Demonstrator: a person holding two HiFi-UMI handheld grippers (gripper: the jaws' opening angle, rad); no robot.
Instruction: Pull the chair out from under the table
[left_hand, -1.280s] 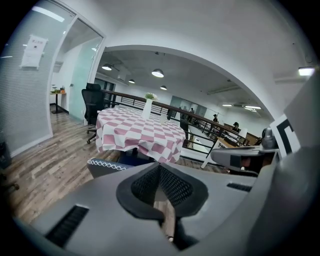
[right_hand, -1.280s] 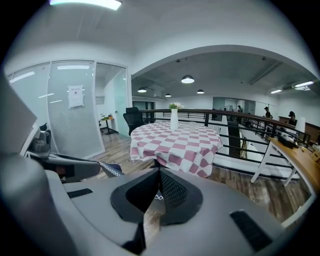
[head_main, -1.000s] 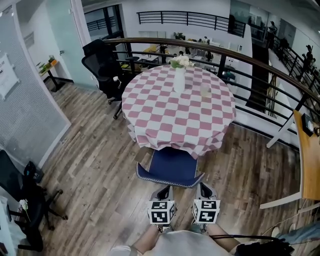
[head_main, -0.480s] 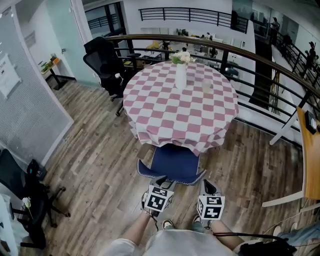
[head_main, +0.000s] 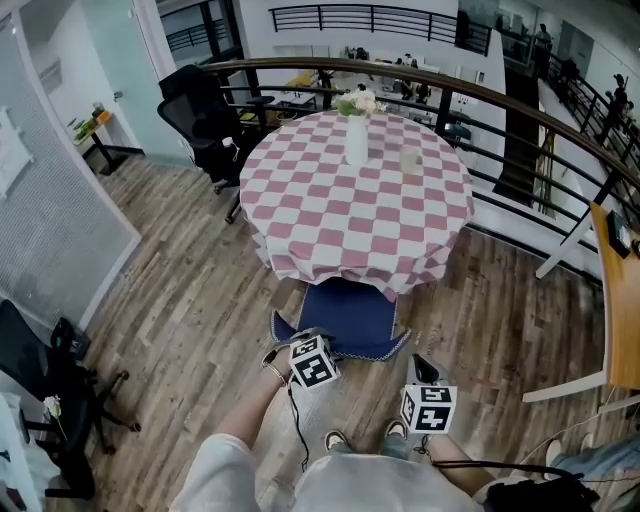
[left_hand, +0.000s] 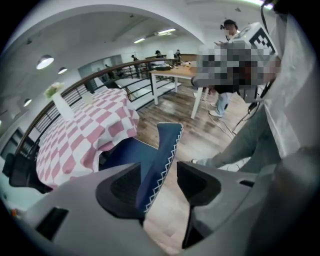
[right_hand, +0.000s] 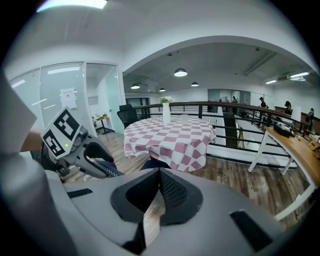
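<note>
A blue chair (head_main: 345, 315) with white zigzag stitching stands tucked under the round table (head_main: 355, 190), which wears a pink and white checked cloth. My left gripper (head_main: 288, 345) is down at the left corner of the chair's back. Its jaws have just been opening and stand open. In the left gripper view the chair's stitched back edge (left_hand: 161, 155) runs between the jaws of my left gripper (left_hand: 159, 182), close to the left pad, and is not pinched. My right gripper (head_main: 420, 368) hangs shut and empty by the chair's right corner; the right gripper view shows my right gripper (right_hand: 159, 192) with its pads together.
A white vase of flowers (head_main: 357, 135) and a glass (head_main: 408, 160) stand on the table. Black office chairs sit at the back left (head_main: 205, 115) and near left (head_main: 40, 390). A dark railing (head_main: 520, 130) curves behind the table. A wooden desk (head_main: 618, 300) is at the right.
My left gripper has dropped to the chair's back left corner, rolled over, and gone from shut to open around the back edge. My right gripper has hardly moved.
</note>
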